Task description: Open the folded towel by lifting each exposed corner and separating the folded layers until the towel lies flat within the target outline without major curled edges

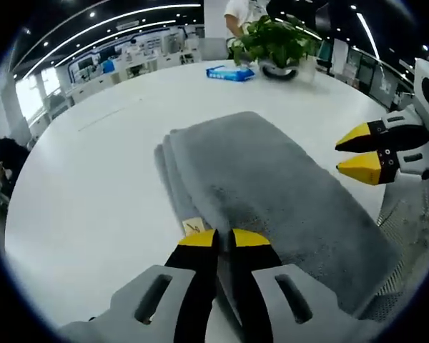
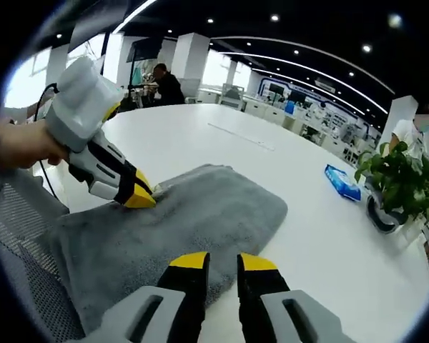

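Open-plan office with ceiling strip lights is showing behind a big white round surface (image 1: 93,179). Grey folded towel (image 1: 272,193) is lying on the surface near its edge, at least 2 stacked layers showing along one side.

Hidden or unclear:
- Towel's near end is running under the left hand-held gripper (image 1: 224,239) in the left gripper view, so that corner is covered. Small tan tag (image 1: 194,226) is peeking out just beside the left jaw tip; print on it is too small to read.
- Towel's far right end is getting cut off by the view's edge and a grey mesh chair back (image 1: 415,221).
- No target outline is making itself out on the surface.
- Whether the left jaws are actually pinching fabric: cannot tell. In the right gripper view they are looking pressed together, tips down on the towel's edge, a hand (image 2: 21,146) holding the body.

Right hand-held gripper (image 2: 223,261) is sitting slightly spread, a narrow gap between the yellow tips, hovering over the towel's edge with nothing between the jaws.

Potted plant (image 1: 275,43) and a blue packet (image 1: 230,72) are sitting well apart from the towel, across the surface. 1 person is standing behind the plant.
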The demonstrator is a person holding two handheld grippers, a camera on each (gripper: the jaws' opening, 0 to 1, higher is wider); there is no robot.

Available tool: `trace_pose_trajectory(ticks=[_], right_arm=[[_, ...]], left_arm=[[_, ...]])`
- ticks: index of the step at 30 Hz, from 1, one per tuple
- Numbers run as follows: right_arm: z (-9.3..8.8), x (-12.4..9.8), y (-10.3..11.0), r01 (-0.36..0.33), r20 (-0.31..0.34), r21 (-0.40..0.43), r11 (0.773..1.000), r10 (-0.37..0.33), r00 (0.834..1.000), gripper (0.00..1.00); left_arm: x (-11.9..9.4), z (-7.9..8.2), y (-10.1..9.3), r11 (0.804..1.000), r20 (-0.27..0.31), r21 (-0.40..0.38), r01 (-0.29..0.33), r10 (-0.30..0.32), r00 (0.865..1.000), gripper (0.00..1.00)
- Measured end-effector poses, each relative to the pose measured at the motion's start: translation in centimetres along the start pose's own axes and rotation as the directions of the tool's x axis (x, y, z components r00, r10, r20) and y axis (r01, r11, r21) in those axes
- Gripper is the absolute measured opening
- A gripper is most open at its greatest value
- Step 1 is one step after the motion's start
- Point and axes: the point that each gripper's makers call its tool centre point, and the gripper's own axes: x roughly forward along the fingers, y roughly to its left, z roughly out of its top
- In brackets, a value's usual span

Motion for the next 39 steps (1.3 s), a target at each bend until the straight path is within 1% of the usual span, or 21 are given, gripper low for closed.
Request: trace_pose_trajectory(ticks=[2, 4, 6, 10, 12, 14, 16, 18, 20, 21, 23, 24, 27, 29, 31, 32, 34, 36, 37, 38, 39], right_arm=[[0.4, 0.1, 0.1, -0.004, 0.016, 0.001, 1.0, 0.004, 1.0, 0.12], [0.9, 0.0, -0.1, -0.001, 0.036, -0.002, 1.0, 0.001, 0.999, 0.12], [1.4, -0.2, -0.3, -0.002, 0.062, 0.008, 1.0, 0.001, 0.998, 0.12], [1.5, -0.5, -0.6, 0.001, 0.065, 0.006, 1.0, -0.002, 0.998, 0.1], [1.7, -0.6, -0.8, -0.001, 0.072, 0.015, 1.0, 0.0, 0.997, 0.1], [1.9, -0.8, -1.0, -0.001, 0.082, 0.013, 1.0, 0.0, 0.997, 0.1], [2.1, -1.1, -1.3, -0.005, 0.083, 0.011, 1.0, 0.004, 0.997, 0.1], [2.5, -1.5, -1.6, -0.025, 0.1, 0.045, 0.999, 0.02, 0.995, 0.1], [2.8, -1.7, -1.9, -0.042, 0.104, 0.054, 0.998, 0.036, 0.994, 0.1], [3.0, -1.6, -1.7, -0.072, 0.11, 0.088, 0.994, 0.062, 0.992, 0.1], [3.0, -1.3, -1.1, -0.126, 0.096, 0.165, 0.978, 0.111, 0.989, 0.1], [3.0, -0.8, -0.8, -0.146, 0.092, 0.21, 0.967, 0.13, 0.987, 0.1], [3.3, 0.5, 0.0, -0.176, 0.092, 0.244, 0.954, 0.158, 0.983, 0.1], [3.9, 1.2, 0.3, -0.175, 0.118, 0.248, 0.953, 0.149, 0.982, 0.07], [4.2, 2.0, 1.3, -0.216, 0.128, 0.287, 0.933, 0.186, 0.974, 0.07], [4.0, 2.6, 1.9, -0.241, 0.119, 0.323, 0.915, 0.214, 0.97, 0.08], [3.7, 3.5, 2.3, -0.257, 0.114, 0.357, 0.898, 0.231, 0.966, 0.09], [3.6, 3.9, 2.9, -0.277, 0.113, 0.401, 0.873, 0.254, 0.961, 0.09], [3.9, 4.0, 3.1, -0.294, 0.135, 0.414, 0.861, 0.261, 0.956, 0.09], [4.1, 4.1, 3.2, -0.303, 0.141, 0.431, 0.85, 0.268, 0.953, 0.09], [3.9, 4.2, 3.5, -0.308, 0.127, 0.451, 0.838, 0.282, 0.951, 0.09]], left_arm=[[0.0, 0.0, -0.1, 1.0, 0.001, 0.02, -0.002, 0.002, 1.0, 0.04], [-0.1, 0.1, -0.3, 0.995, -0.003, 0.103, -0.007, 0.007, 1.0, 0.04], [-0.2, 0.3, -0.5, 0.989, 0.007, 0.149, -0.011, 0.01, 1.0, 0.04], [-0.2, 0.4, -0.5, 0.992, 0.005, 0.128, -0.004, 0.003, 1.0, 0.03], [-0.2, 0.7, -0.7, 0.995, 0.014, 0.094, 0.013, -0.015, 1.0, 0.03], [-0.4, 1.2, -0.9, 0.998, 0.04, 0.048, 0.035, -0.037, 0.999, 0.03], [-0.8, 2.1, -1.1, 0.998, 0.086, -0.004, 0.058, -0.057, 0.995, 0.03], [-1.0, 2.6, -1.1, 0.997, 0.113, -0.03, 0.074, -0.07, 0.991, 0.03], [-1.1, 3.2, -1.7, 0.989, 0.145, -0.077, 0.124, -0.112, 0.983, 0.03], [-1.0, 3.3, -2.0, 0.983, 0.153, -0.113, 0.142, -0.124, 0.98, 0.03], [-0.8, 3.1, -1.9, 0.987, 0.138, -0.094, 0.129, -0.116, 0.984, 0.03], [-0.8, 3.1, -2.1, 0.991, 0.132, -0.06, 0.123, -0.115, 0.985, 0.03], [-0.8, 3.3, -2.6, 0.989, 0.143, -0.048, 0.139, -0.131, 0.981, 0.03], [-1.0, 3.7, -3.1, 0.99, 0.158, -0.009, 0.143, -0.139, 0.978, 0.03], [-1.0, 4.2, -3.6, 0.989, 0.168, 0.085, 0.125, -0.138, 0.976, 0.03], [-0.9, 4.2, -3.8, 0.986, 0.167, 0.126, 0.112, -0.132, 0.977, 0.03], [-0.7, 4.1, -4.7, 0.969, 0.151, 0.229, 0.095, -0.131, 0.98, 0.03], [-0.5, 3.6, -5.5, 0.941, 0.123, 0.329, 0.08, -0.127, 0.984, 0.03], [-0.2, 3.3, -6.1, 0.92, 0.106, 0.383, 0.084, -0.134, 0.985, 0.03], [-0.1, 3.2, -6.3, 0.915, 0.101, 0.395, 0.084, -0.135, 0.986, 0.03], [0.2, 2.6, -6.9, 0.884, 0.078, 0.458, 0.091, -0.142, 0.987, 0.03]])
